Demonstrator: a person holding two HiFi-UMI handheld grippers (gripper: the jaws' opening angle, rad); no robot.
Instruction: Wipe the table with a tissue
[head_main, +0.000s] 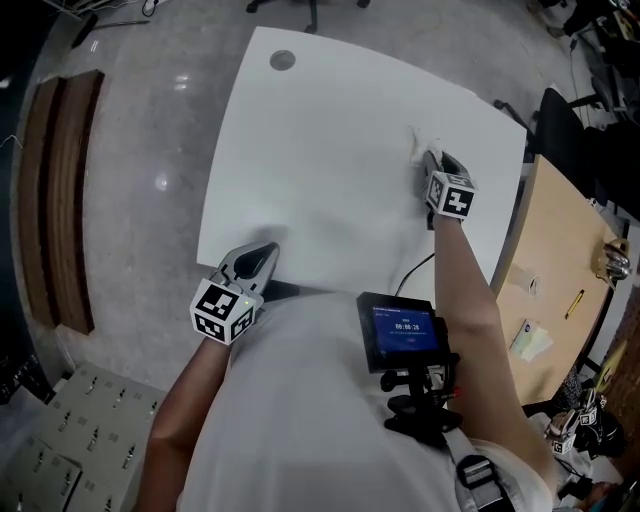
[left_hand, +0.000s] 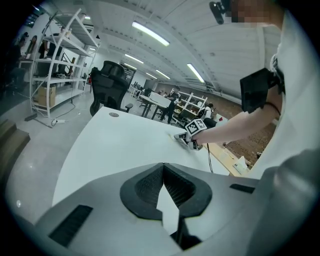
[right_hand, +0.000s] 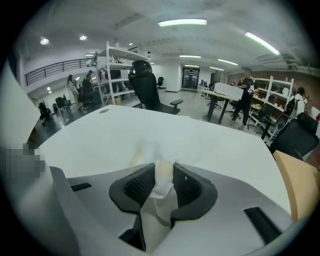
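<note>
Wiping tool: a crumpled white tissue (right_hand: 161, 172), pinched in the right gripper (right_hand: 162, 181); its loose end spills past the fingertips onto the tabletop.
Tissue's place: on the far right part of the white table (head_main: 330, 120), touching the surface just ahead of the right gripper, near the table's right edge.
Right fingers: pressed onto the wad from both sides, with the tissue filling the gap between the pads.
Left gripper (head_main: 252, 265): at the table's near left edge, its tips drawn together with nothing between them, well apart from the tissue.
Tissue's long axis: it runs along the line the right gripper points, from between the pads out to the far side.
Deciding relation: the tissue lies beyond the right fingertips, between them and the tabletop, and nearly all the bare table stretches to its left. Only the right hand is on it.
Likely next move: a stroke leftward or nearward, the gripper tilted down so the tissue drags rather than the fingertips.
</note>
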